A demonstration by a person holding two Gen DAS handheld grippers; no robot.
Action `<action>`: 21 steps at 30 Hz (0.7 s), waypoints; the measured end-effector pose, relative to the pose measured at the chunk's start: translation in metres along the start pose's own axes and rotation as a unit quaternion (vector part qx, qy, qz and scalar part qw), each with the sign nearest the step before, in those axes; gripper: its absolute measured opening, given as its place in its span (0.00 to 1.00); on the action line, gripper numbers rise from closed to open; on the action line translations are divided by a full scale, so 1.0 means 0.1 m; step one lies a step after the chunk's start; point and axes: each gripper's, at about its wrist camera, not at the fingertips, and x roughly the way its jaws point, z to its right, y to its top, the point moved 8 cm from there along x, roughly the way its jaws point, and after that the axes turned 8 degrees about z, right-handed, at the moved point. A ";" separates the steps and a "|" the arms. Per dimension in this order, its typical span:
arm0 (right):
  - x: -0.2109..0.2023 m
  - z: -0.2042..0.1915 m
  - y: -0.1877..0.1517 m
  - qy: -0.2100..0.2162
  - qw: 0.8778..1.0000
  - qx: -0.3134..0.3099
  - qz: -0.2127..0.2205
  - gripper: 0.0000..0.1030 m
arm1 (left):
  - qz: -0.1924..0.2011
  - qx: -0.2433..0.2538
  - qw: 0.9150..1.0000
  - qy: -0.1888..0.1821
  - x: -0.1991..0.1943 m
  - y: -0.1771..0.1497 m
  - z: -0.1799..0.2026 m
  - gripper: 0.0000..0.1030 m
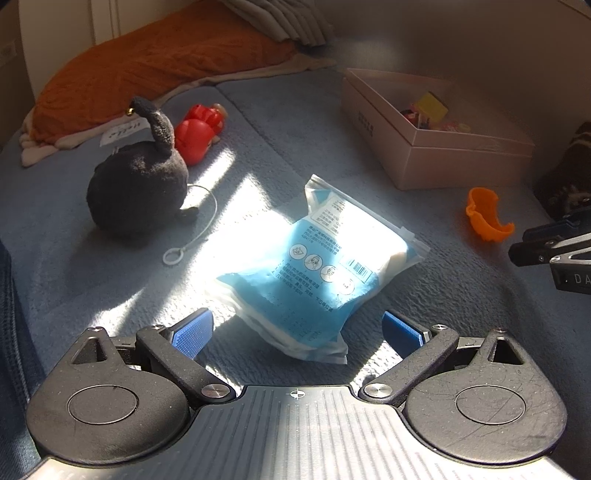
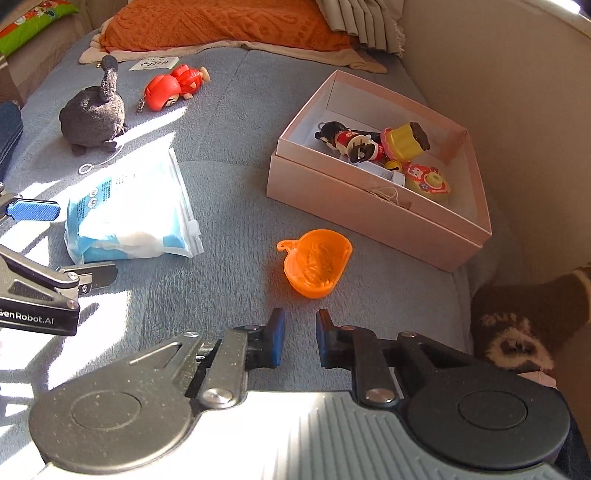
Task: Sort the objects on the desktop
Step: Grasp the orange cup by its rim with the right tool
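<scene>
A blue-and-white sealed packet (image 1: 314, 266) lies in sunlight on the grey-blue fleece. My left gripper (image 1: 297, 330) stands open, its blue pads (image 1: 192, 332) either side of the packet's near end without touching it. A small orange pumpkin-shaped cup (image 2: 314, 267) lies on its side just ahead of my right gripper (image 2: 300, 332), which is shut with nothing between its fingers. An open pink box (image 2: 388, 221) beyond the cup holds several small toys. A black plush (image 1: 136, 192) and a red toy figure (image 1: 199, 129) lie at the far left.
An orange knitted cushion (image 2: 221, 22) and folded grey cloth lie along the back. A beige wall (image 2: 517, 110) rises right of the box. A foot in a brown sock (image 2: 524, 321) rests at the right edge. A thin cord loop (image 1: 173, 256) trails from the plush.
</scene>
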 end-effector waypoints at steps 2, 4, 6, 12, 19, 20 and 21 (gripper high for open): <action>-0.05 -0.03 0.01 -0.010 1.000 -0.012 0.018 0.18 | -0.001 0.000 1.000 -0.001 0.02 -0.01 0.00 0.98; -0.07 -0.06 0.02 -0.013 0.999 -0.021 0.025 0.19 | -0.007 0.002 1.000 0.001 0.04 -0.03 -0.01 0.98; -0.07 -0.08 0.02 -0.012 0.999 -0.024 0.030 0.24 | -0.009 -0.001 1.000 0.003 0.04 -0.04 -0.02 0.98; -0.04 -0.06 0.01 -0.034 0.998 -0.035 0.048 0.44 | -0.005 -0.001 1.000 0.001 0.03 -0.03 -0.02 0.98; 0.10 -0.08 0.11 -0.040 0.997 -0.014 0.069 0.64 | -0.002 -0.011 1.000 0.009 0.03 -0.01 -0.06 0.98; 0.15 -0.07 0.14 -0.037 0.997 -0.004 0.065 0.65 | -0.002 -0.012 1.000 0.009 0.03 0.00 -0.06 0.98; 0.25 -0.04 0.18 -0.037 0.998 0.012 0.056 0.65 | -0.003 -0.012 1.000 0.009 0.03 0.00 -0.07 0.98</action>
